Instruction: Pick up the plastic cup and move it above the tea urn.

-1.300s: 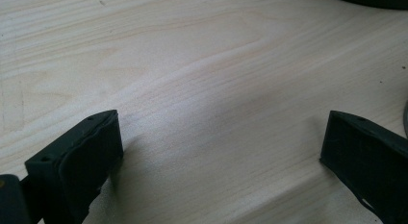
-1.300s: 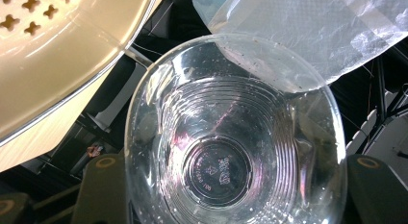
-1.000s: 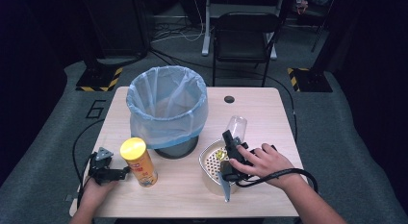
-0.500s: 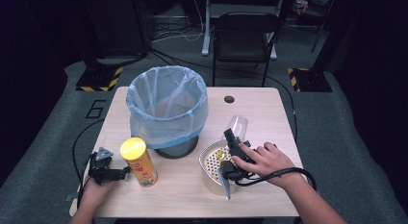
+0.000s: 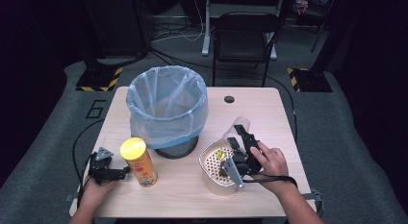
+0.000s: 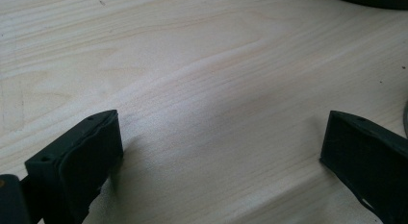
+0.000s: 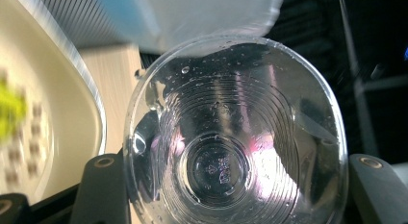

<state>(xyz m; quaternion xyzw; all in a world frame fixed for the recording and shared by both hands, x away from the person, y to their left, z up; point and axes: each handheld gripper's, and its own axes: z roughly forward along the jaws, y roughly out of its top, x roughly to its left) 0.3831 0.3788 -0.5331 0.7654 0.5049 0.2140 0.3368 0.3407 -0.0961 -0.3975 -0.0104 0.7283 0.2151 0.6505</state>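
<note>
Desk (image 5: 269,118) in mid-frame; lined bin (image 5: 167,111) upper centre, strainer (image 5: 214,168) lower centre. Right gripper (image 5: 239,137) clamped on clear cup (image 5: 239,124), beside strainer. Better kept gently squeezed, carried level toward bin. Left gripper (image 5: 126,172), lower left: jaws apart, empty.

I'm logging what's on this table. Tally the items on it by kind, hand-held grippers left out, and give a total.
Bin with blue liner: 1
Yellow-lidded snack can: 1
Perforated strainer basket: 1
Clear plastic cup: 1
Total: 4
</note>
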